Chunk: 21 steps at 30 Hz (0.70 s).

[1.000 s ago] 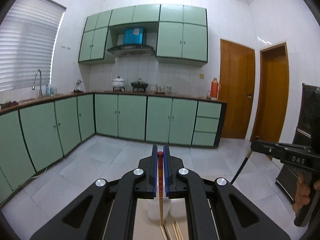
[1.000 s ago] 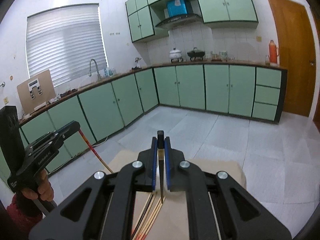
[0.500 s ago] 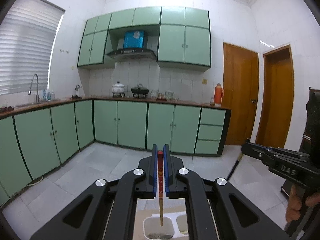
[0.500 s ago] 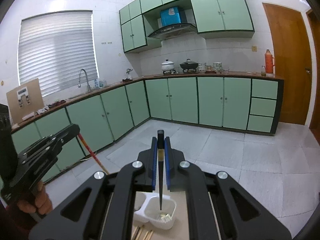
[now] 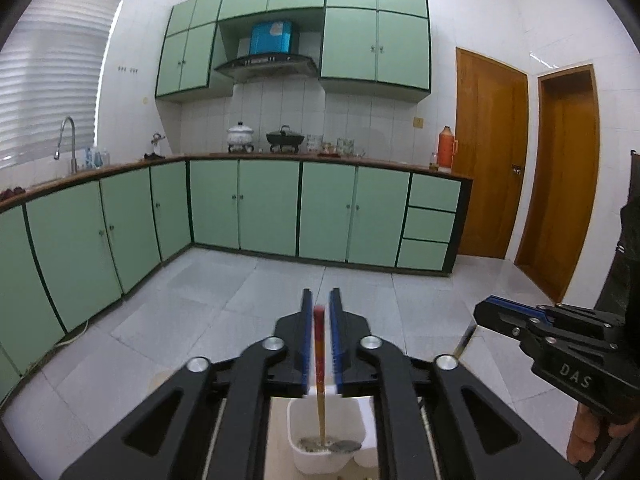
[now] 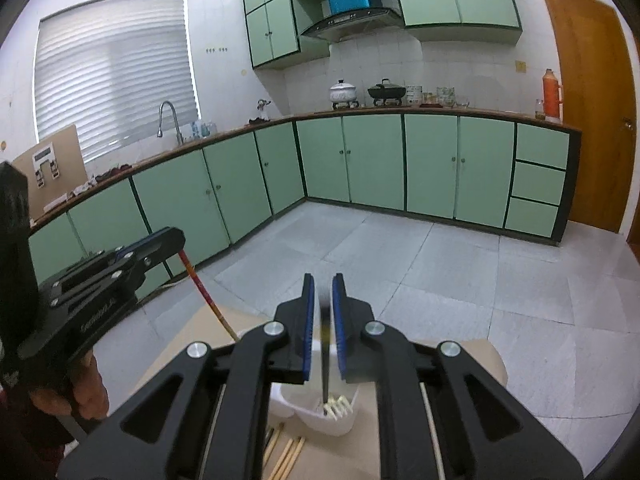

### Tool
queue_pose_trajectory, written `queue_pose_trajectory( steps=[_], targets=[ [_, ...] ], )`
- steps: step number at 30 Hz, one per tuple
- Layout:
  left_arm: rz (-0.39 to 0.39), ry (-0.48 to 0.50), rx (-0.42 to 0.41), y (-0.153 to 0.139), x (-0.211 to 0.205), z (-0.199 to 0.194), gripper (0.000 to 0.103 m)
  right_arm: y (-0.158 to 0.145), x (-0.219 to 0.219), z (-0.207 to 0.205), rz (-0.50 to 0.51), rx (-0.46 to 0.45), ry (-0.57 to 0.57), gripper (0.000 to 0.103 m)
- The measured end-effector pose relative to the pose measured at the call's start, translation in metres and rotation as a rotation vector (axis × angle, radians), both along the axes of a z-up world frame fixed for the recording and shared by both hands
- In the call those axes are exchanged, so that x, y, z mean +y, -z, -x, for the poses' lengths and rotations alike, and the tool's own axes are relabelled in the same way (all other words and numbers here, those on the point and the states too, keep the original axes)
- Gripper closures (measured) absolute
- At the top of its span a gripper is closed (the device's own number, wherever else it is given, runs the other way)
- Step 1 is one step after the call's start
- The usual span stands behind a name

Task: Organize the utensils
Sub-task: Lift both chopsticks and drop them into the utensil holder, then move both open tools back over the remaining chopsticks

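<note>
A red-topped wooden chopstick point(image 5: 319, 344) stands between the jaws of my left gripper point(image 5: 320, 294). The jaws are opening, with a gap on each side of the stick. Its tip rests in a white holder point(image 5: 304, 452), beside a metal spoon point(image 5: 344, 447). My right gripper point(image 6: 322, 278) is also opening around a dark chopstick point(image 6: 325, 360), and its pads stand clear of it. That stick's tip sits among pale forks point(image 6: 338, 404) in the holder's other cup point(image 6: 340, 424). Each gripper shows at the edge of the other's view.
The holder stands on a tan table point(image 6: 460, 352), with several loose chopsticks point(image 6: 288, 452) in front of it. A hand point(image 6: 88, 392) grips the left tool. Green cabinets point(image 5: 264, 208), grey floor tiles and wooden doors point(image 5: 488, 152) lie beyond.
Both grippers moved forward and down until the chopstick tips entered the white holder. Their jaws went from shut on the chopsticks to slightly parted.
</note>
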<state>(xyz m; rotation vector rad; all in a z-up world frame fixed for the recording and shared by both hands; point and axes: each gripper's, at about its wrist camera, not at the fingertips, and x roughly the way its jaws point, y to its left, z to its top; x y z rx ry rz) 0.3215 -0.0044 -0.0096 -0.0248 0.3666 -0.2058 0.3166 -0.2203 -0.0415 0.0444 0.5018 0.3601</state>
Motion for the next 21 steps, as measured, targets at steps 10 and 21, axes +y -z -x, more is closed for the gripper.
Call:
queue_pose_trajectory(
  steps=[10, 21],
  targets=[
    [0.031, -0.014, -0.03, 0.004, 0.023, 0.062, 0.036, -0.001, -0.015, 0.068, -0.021, -0.079, 0.08, 0.031],
    [-0.032, -0.014, -0.005, 0.065, 0.026, 0.167, 0.01, 0.055, -0.01, 0.172, 0.001, -0.105, 0.171, 0.009]
  ],
)
